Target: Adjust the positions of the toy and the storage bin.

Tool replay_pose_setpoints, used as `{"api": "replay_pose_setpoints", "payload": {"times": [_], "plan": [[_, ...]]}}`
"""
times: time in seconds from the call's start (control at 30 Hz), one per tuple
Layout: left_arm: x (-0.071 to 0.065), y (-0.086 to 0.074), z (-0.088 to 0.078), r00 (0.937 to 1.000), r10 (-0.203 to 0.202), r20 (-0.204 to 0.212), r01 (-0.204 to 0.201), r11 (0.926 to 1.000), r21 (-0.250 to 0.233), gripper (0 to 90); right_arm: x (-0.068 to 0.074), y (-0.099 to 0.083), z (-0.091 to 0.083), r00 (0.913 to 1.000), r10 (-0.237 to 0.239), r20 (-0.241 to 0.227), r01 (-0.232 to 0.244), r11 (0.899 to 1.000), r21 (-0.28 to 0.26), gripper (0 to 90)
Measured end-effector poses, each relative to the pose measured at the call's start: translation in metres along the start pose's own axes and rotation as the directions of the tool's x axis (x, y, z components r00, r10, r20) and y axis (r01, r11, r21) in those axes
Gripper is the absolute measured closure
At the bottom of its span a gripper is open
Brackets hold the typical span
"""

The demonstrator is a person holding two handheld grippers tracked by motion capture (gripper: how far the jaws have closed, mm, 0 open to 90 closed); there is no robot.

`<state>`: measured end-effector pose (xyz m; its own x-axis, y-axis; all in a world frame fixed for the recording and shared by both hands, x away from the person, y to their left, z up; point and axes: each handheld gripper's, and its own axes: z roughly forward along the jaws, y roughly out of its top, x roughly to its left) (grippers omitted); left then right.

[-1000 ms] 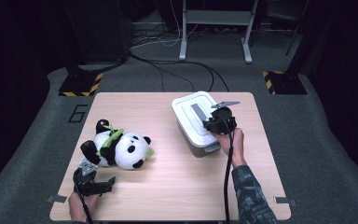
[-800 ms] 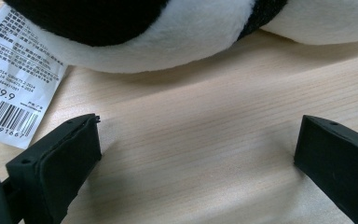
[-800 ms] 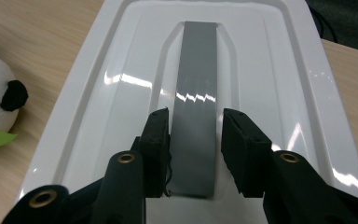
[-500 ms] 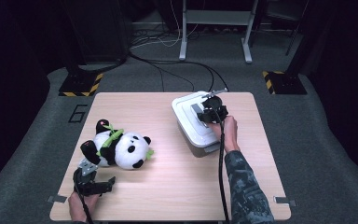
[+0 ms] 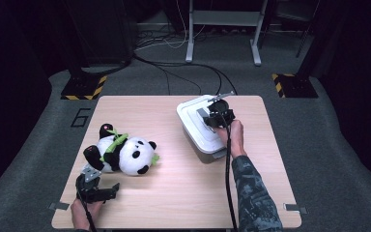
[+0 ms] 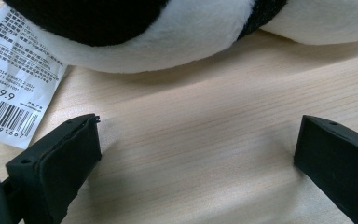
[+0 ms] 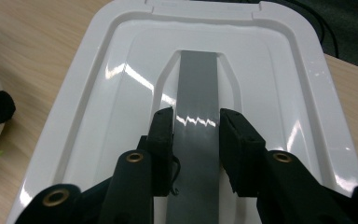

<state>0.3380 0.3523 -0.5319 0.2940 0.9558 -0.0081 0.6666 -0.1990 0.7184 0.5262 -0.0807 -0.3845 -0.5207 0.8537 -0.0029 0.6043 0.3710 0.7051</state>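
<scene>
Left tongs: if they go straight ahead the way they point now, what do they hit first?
Most likely the plush panda. The left tongs stand open over bare table, with nothing between the jaws, and the panda's black-and-white body lies straight across their line. Its paper tag lies off to the left side.

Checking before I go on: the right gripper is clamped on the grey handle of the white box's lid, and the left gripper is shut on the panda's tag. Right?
Not quite. The left gripper is open: in the left gripper view its jaws stand wide apart over bare table, with the panda and its tag ahead, ungripped. The right gripper is indeed clamped on the grey handle of the white box's lid.
</scene>
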Motion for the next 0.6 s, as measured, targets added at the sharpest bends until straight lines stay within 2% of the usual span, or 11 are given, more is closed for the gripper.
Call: {"api": "replay_pose_setpoints", "payload": {"times": [0.33,0.6], "plan": [[0.0,0.0,0.0,1.0,0.0,0.0,0.0,1.0,0.002,0.0,0.006,-0.006,-0.005,0.9984,-0.02,-0.053,0.02,1.0,0.0,66.8],[0.0,0.0,0.0,1.0,0.0,0.0,0.0,1.0,0.002,0.0,0.01,-0.014,-0.011,0.9945,-0.003,-0.105,0.002,1.0,-0.012,66.9]]}}
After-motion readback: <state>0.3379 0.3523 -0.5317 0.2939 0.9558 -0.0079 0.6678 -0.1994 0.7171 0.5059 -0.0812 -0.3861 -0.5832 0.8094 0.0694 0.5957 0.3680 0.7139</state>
